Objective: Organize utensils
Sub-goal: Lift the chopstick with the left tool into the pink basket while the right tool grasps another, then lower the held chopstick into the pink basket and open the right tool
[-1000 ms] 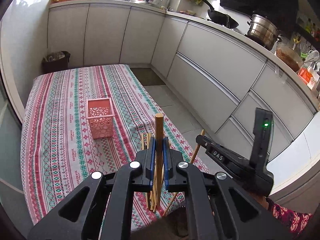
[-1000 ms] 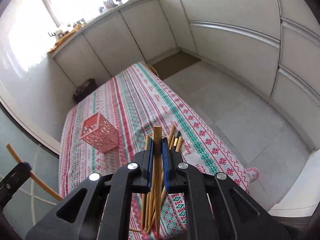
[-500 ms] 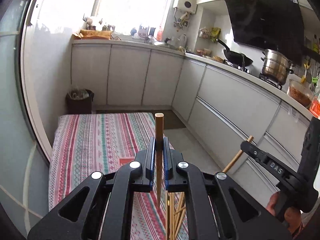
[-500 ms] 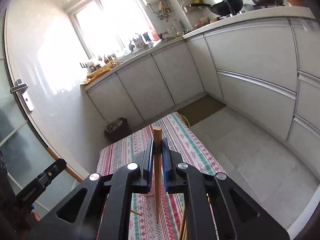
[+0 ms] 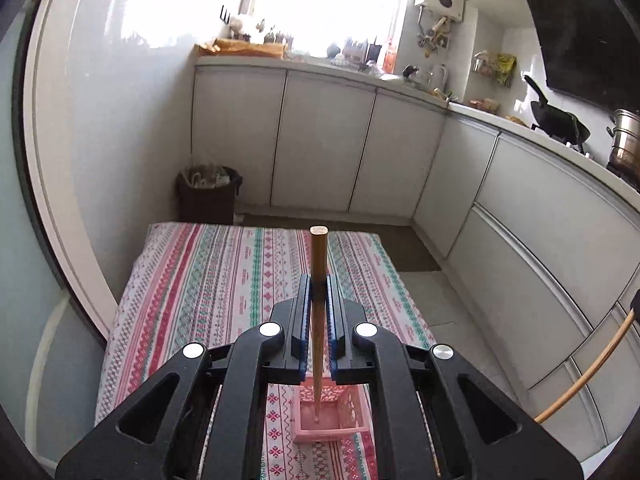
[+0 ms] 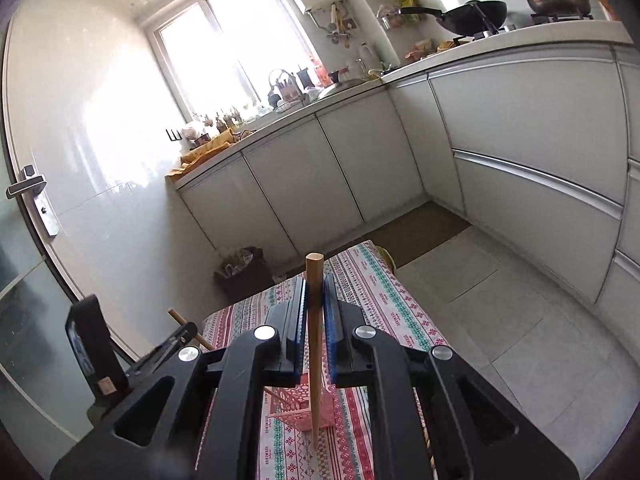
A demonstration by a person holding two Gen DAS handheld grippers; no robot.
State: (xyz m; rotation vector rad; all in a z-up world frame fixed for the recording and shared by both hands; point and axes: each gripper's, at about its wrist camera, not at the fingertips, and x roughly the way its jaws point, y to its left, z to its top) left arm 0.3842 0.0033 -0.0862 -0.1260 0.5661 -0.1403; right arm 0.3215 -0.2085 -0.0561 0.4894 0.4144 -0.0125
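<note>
My left gripper (image 5: 318, 292) is shut on a wooden chopstick (image 5: 319, 264), held upright with its thin tip down inside the pink mesh basket (image 5: 344, 420) on the patterned tablecloth (image 5: 208, 280). My right gripper (image 6: 315, 292) is shut on another chopstick (image 6: 314, 280), its tip hanging just in front of the basket (image 6: 296, 404). The left gripper and its chopstick (image 6: 188, 326) show at lower left in the right wrist view. The right gripper's chopstick (image 5: 592, 372) shows at right in the left wrist view.
White kitchen cabinets (image 5: 320, 140) line the far and right sides. A dark waste bin (image 5: 208, 194) stands beyond the table's far left corner. A wok (image 5: 556, 118) and a steel pot (image 5: 626, 136) sit on the counter at right. More chopsticks (image 6: 428, 440) lie near the table's front right.
Both grippers have lifted off the chopstick pile and moved over to the pink basket, each carrying a chopstick turned upright. The left chopstick's tip is now in the basket.
</note>
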